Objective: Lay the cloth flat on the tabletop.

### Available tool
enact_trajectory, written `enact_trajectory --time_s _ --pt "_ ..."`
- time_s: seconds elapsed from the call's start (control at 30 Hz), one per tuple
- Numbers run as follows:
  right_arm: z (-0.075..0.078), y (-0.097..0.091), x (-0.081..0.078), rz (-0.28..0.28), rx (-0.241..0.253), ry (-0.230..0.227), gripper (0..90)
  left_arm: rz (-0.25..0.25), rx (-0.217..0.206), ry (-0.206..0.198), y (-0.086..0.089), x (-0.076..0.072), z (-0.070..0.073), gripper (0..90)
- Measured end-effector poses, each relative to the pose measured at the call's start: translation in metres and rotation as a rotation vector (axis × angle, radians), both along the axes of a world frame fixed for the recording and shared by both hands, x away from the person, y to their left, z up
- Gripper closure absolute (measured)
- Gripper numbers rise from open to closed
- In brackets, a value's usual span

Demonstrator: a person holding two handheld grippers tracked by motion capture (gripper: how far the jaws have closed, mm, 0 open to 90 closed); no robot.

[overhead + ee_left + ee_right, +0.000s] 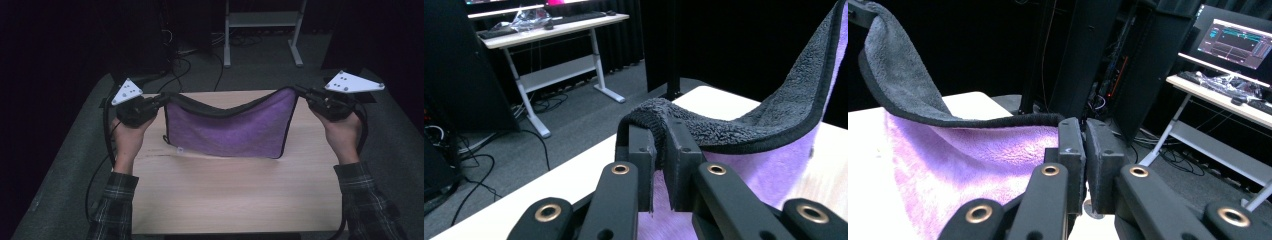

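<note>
A towel (230,127), purple on one face and dark grey on the other, hangs between my two grippers above the wooden table (225,195). Its top edge sags in the middle and its lower edge rests on the tabletop. My left gripper (159,101) is shut on the towel's top left corner; in the left gripper view the grey towel (744,125) runs out of the left gripper (660,150). My right gripper (301,92) is shut on the top right corner, and in the right gripper view the purple towel (958,165) hangs away from the right gripper (1084,150).
A white metal desk frame (262,30) stands on the grey carpet beyond the table, with cables (180,65) on the floor to its left. A desk with a monitor (1235,40) stands off to the side. Black curtains close the back.
</note>
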State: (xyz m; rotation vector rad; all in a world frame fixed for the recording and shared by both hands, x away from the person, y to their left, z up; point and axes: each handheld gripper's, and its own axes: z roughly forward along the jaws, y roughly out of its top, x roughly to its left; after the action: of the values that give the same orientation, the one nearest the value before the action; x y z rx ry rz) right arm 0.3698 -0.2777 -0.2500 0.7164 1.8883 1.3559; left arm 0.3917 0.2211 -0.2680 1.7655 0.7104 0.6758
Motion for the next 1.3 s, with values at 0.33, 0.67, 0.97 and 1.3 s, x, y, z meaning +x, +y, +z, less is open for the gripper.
enact_trajectory --time_s 0.33,0.67,0.97,1.3 --pt "0.002 0.0 0.047 -0.053 0.031 0.025 85.4 0.041 -0.022 0.007 0.0 0.04 0.002 83.1" --pt "-0.002 0.002 0.047 -0.041 0.03 0.023 85.3 0.036 -0.031 0.074 0.0 0.049 -0.022 83.0" --pt "-0.054 0.001 0.051 -0.015 0.018 0.135 85.2 0.009 -0.012 0.178 -0.004 0.048 -0.065 82.8" --pt "-0.074 -0.001 0.041 0.025 0.038 0.175 85.0 -0.013 -0.003 0.223 -0.002 0.031 -0.082 82.8"
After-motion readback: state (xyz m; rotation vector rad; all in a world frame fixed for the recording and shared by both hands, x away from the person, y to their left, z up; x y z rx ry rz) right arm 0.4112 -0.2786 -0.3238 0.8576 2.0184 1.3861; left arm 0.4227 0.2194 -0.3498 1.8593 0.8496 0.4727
